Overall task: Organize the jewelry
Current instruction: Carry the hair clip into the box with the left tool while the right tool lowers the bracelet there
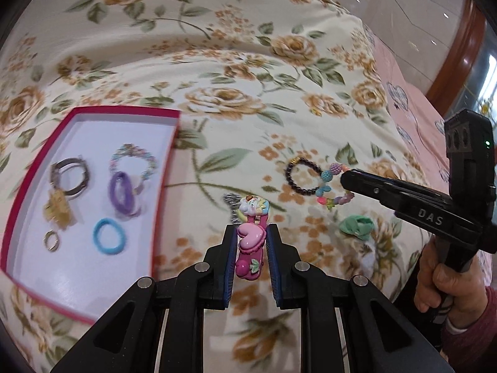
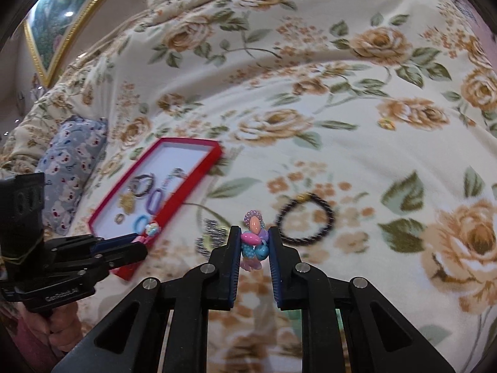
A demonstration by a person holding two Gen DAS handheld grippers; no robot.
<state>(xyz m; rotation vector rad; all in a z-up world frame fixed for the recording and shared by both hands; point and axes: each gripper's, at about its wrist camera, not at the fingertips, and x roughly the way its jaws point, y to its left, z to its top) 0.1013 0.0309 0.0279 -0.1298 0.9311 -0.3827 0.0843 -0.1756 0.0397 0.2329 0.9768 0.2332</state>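
Observation:
My left gripper (image 1: 251,233) is shut on a pink heart hair clip (image 1: 250,242) and holds it over the floral bedspread, right of the red box (image 1: 170,152). The box holds a blue hair tie (image 1: 108,240), a purple hair tie (image 1: 123,195), a beaded bracelet (image 1: 134,158), dark rings (image 1: 70,175) and a small ring (image 1: 51,240). My right gripper (image 2: 254,233) is shut on a colourful bead bracelet (image 2: 253,242); the left wrist view shows this bracelet (image 1: 329,186) too. A dark bead bracelet (image 2: 306,219) lies just right of it.
A green hair tie (image 1: 355,225) lies on the bedspread near the right gripper. A silver glitter piece (image 2: 214,233) lies between the grippers. A blue patterned pillow (image 2: 71,168) sits behind the box. A pink sheet (image 1: 413,115) borders the right side.

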